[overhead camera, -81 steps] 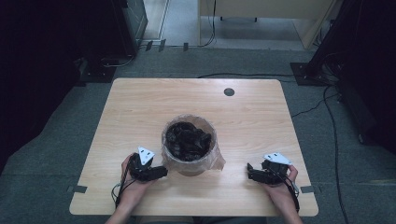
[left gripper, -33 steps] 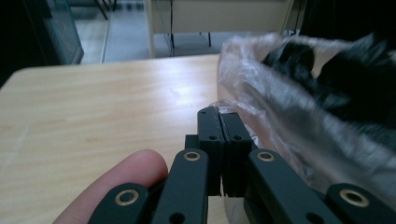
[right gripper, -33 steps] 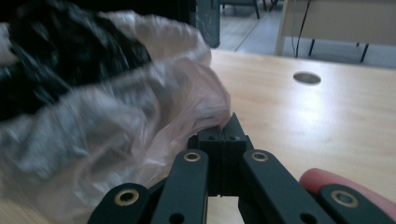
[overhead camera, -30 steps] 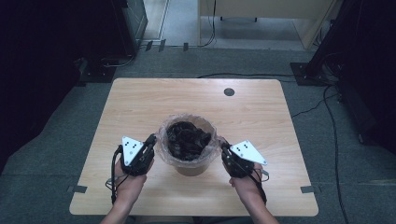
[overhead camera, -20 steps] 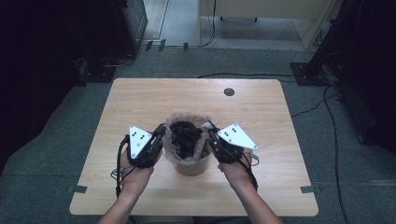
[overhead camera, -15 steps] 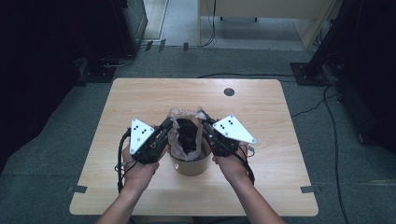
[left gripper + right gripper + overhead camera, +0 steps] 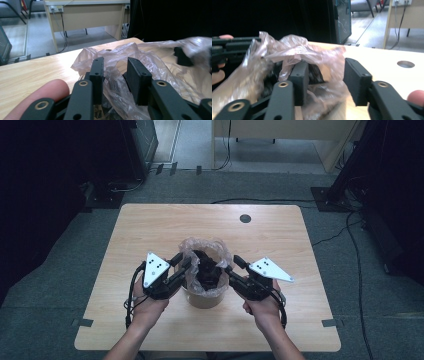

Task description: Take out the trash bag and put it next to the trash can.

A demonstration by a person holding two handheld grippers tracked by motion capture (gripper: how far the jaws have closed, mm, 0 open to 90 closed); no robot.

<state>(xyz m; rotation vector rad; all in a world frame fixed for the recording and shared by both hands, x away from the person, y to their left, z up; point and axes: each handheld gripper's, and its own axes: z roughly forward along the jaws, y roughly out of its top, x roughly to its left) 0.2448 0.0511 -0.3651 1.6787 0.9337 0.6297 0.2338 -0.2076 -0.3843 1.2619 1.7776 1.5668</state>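
A tan bucket (image 7: 202,299) stands at the middle of the wooden table (image 7: 150,225). It is lined with a clear plastic bag (image 7: 222,251) that holds dark contents (image 7: 207,272). My left gripper (image 7: 182,263) is at the bag's left rim, open. In the left gripper view the crumpled bag film (image 7: 117,62) lies between and beyond the jaws of the left gripper (image 7: 115,72). My right gripper (image 7: 234,267) is at the bag's right rim, also open. In the right gripper view bag film (image 7: 294,53) drapes over the left jaw of the right gripper (image 7: 327,77).
A round cable hole (image 7: 245,218) sits near the table's far edge and shows as the hole (image 7: 405,64) past my right jaws. A light wooden desk (image 7: 87,15) stands on the floor beyond the table. Cables (image 7: 260,200) run across the grey carpet.
Both grippers have come in from the table's front corners to the bucket's sides and risen to the bag's rim. The bag's edge is now gathered higher and tighter.
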